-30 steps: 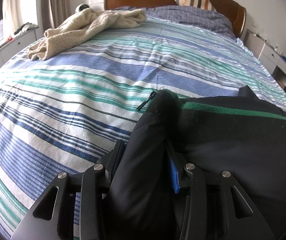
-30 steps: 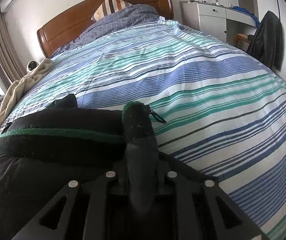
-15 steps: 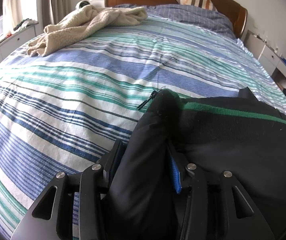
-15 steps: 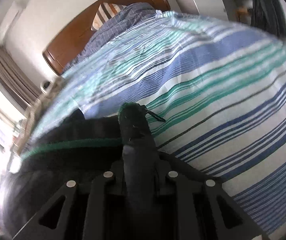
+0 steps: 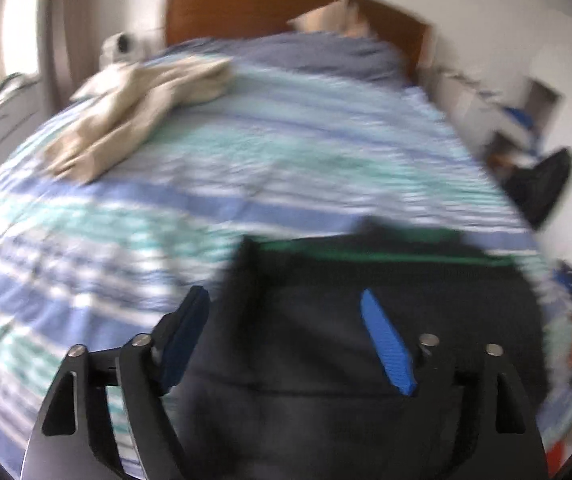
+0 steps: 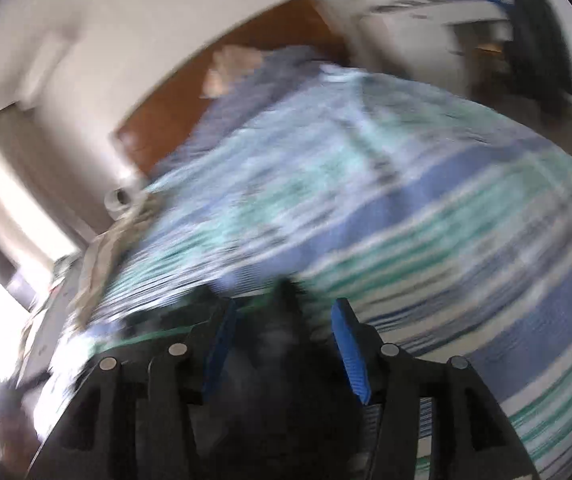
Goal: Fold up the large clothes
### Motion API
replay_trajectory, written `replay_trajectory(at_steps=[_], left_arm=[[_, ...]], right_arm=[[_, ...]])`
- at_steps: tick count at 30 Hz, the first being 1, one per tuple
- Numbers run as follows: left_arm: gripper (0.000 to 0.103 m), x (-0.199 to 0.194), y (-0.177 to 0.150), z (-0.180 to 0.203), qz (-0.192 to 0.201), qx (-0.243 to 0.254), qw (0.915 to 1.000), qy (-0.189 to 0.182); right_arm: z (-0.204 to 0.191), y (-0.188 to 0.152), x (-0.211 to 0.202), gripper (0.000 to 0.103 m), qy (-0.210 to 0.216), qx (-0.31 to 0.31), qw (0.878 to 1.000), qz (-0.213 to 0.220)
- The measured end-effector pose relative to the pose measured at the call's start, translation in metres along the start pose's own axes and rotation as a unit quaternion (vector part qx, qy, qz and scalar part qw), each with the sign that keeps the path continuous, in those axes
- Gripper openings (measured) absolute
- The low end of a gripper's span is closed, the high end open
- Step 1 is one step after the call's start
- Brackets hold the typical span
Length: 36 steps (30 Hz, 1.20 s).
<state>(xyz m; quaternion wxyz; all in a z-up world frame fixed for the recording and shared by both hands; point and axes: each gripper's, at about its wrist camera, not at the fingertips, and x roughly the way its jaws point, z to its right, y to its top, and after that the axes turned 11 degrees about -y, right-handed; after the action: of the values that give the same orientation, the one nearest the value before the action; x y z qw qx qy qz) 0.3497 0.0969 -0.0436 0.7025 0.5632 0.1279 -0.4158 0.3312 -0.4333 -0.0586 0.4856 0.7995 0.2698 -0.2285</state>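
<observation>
A black garment with a green stripe lies folded on the striped bedspread at the near side. My left gripper is open, its blue-padded fingers spread wide just above the cloth. My right gripper is also open, with the garment's dark end lying loose between its fingers. Both views are blurred by motion.
A beige blanket lies crumpled at the bed's far left. The wooden headboard and pillows stand at the back. White drawers and a chair draped in dark cloth stand to the right of the bed.
Both grippers have opened and let go of the black garment. Both have pulled back and tilted up, the right one rolling to the side.
</observation>
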Motion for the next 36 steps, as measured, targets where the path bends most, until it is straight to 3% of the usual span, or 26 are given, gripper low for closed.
replay_trajectory(at_steps=[2,4,7,9,11,14,18,23,31,36], left_arm=[[0.088,0.018,0.003,0.039,-0.02,0.027,0.9979,-0.055],[0.088,0.047,0.002,0.072,-0.045,0.044,0.9942,-0.087],[0.088,0.103,-0.003,0.095,-0.081,0.051,0.993,-0.07],[0.088,0.149,-0.013,0.085,-0.117,0.032,0.9923,-0.026],[0.089,0.167,-0.021,0.066,-0.106,-0.005,0.9932,-0.049],[0.09,0.181,-0.024,0.063,-0.117,0.008,0.9922,-0.043],[0.088,0.176,-0.023,0.074,-0.139,0.02,0.9898,-0.026],[0.087,0.112,-0.042,0.089,-0.143,0.071,0.9848,-0.069],[0.091,0.145,-0.065,0.083,-0.151,0.081,0.9834,-0.06],[0.085,0.112,-0.067,0.093,-0.154,0.088,0.9825,-0.056]], right_arm=[[-0.022,-0.01,0.008,0.053,0.04,-0.024,0.999,-0.023],[-0.034,-0.022,0.029,0.053,0.028,-0.046,0.997,-0.051],[-0.021,-0.044,0.074,0.053,-0.018,-0.038,0.993,-0.107],[-0.016,-0.053,0.082,0.051,-0.021,-0.045,0.995,-0.088],[-0.01,-0.055,0.081,0.051,-0.014,-0.031,0.997,-0.068],[-0.009,-0.059,0.084,0.051,-0.012,-0.026,0.998,-0.058],[-0.01,-0.062,0.091,0.051,-0.022,-0.033,0.998,-0.056],[-0.004,-0.063,0.084,0.051,-0.013,-0.029,0.998,-0.047],[-0.004,-0.063,0.083,0.051,-0.017,-0.027,0.998,-0.048],[-0.011,-0.061,0.077,0.051,-0.036,-0.041,0.997,-0.061]])
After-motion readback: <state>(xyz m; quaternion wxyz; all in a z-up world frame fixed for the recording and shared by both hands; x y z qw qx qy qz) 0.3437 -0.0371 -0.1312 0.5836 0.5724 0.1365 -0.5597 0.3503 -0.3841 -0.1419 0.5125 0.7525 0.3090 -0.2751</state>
